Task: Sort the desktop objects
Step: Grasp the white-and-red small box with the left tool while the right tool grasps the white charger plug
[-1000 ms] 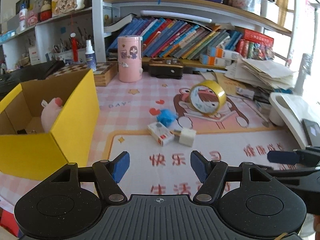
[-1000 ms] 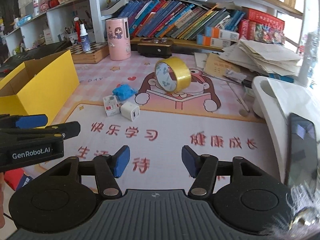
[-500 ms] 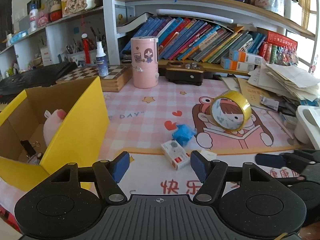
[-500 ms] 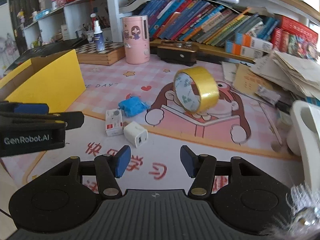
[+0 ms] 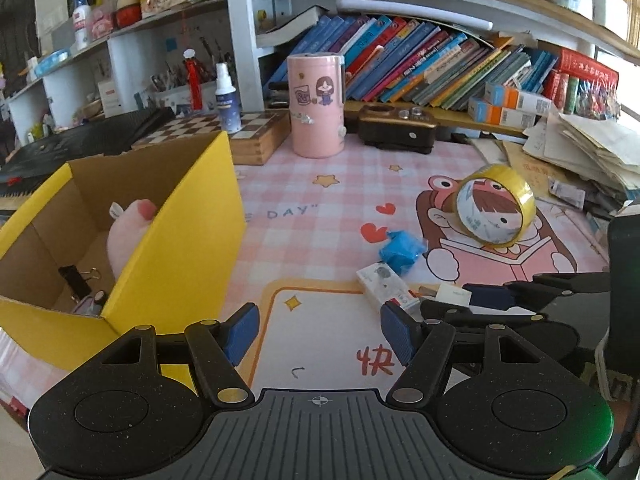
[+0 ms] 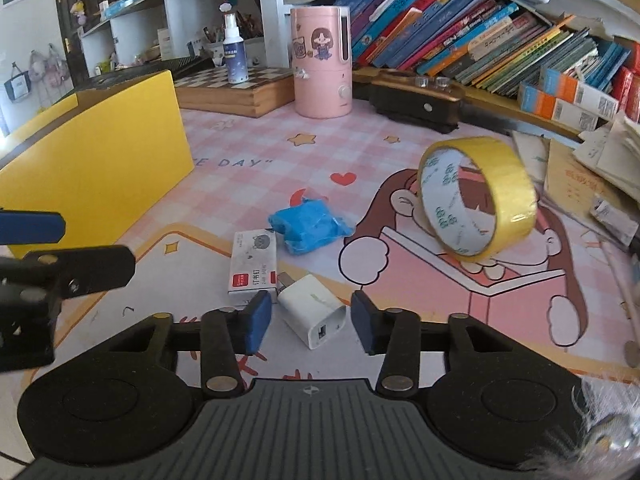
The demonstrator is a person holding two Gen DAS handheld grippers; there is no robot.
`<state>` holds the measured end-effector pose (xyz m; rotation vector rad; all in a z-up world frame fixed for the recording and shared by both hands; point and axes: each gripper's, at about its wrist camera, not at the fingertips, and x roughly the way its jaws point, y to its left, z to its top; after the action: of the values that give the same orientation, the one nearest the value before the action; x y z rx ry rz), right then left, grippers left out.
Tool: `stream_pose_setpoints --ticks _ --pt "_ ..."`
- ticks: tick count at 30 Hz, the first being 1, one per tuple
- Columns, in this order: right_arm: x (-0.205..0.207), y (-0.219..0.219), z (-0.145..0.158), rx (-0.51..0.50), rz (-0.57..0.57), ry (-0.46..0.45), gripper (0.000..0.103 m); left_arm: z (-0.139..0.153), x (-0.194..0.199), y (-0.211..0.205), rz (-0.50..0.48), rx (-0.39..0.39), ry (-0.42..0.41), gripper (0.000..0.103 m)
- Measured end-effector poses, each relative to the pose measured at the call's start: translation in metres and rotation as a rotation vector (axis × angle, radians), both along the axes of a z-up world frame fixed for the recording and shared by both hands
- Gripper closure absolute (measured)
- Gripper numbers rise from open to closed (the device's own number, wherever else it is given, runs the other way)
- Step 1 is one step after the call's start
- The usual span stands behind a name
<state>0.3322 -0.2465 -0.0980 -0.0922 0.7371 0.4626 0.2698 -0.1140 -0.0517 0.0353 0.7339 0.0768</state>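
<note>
a cluttered counter under a glossy pink cartoon mat, bookshelves behind. since a second ago, both hand-held grippers have moved forward: the right hand-held gripper, jaws wide, now brackets the smooth white charger cube; the left hand-held gripper hangs wide beside the yellow cardboard box. upright tape roll, crumpled blue wrapper and staple box lie close.

Both views are evenly lit by bright daylight entering from the right. Shadows are soft and faint. Strong barrel distortion is seen at the edges, where the long white shelf board is bowed. Blur is present at the right wrist view's lower right corner.
</note>
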Motion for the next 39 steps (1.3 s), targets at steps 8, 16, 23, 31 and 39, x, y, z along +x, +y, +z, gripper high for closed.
stream_pose_setpoints --ticks 8,16,23,31,39 --pt "-0.016 -0.034 0.017 0.004 -0.054 -0.009 0.069 -0.02 0.027 -0.016 -0.052 -0.014 0.027 0.035" --pt "-0.038 -0.074 0.023 0.019 -0.163 0.048 0.069 -0.05 0.061 -0.046 -0.107 0.036 0.071 0.038" --pt "-0.054 -0.079 0.025 0.033 -0.165 0.065 0.069 -0.056 0.078 -0.05 -0.074 0.025 0.08 0.058" --pt "-0.058 -0.08 0.029 0.037 -0.156 0.051 0.069 -0.045 0.063 -0.052 -0.124 0.012 0.083 0.075" --pt "-0.067 -0.079 0.041 0.04 -0.141 0.038 0.069 -0.007 0.012 -0.032 -0.138 -0.091 0.032 0.075"
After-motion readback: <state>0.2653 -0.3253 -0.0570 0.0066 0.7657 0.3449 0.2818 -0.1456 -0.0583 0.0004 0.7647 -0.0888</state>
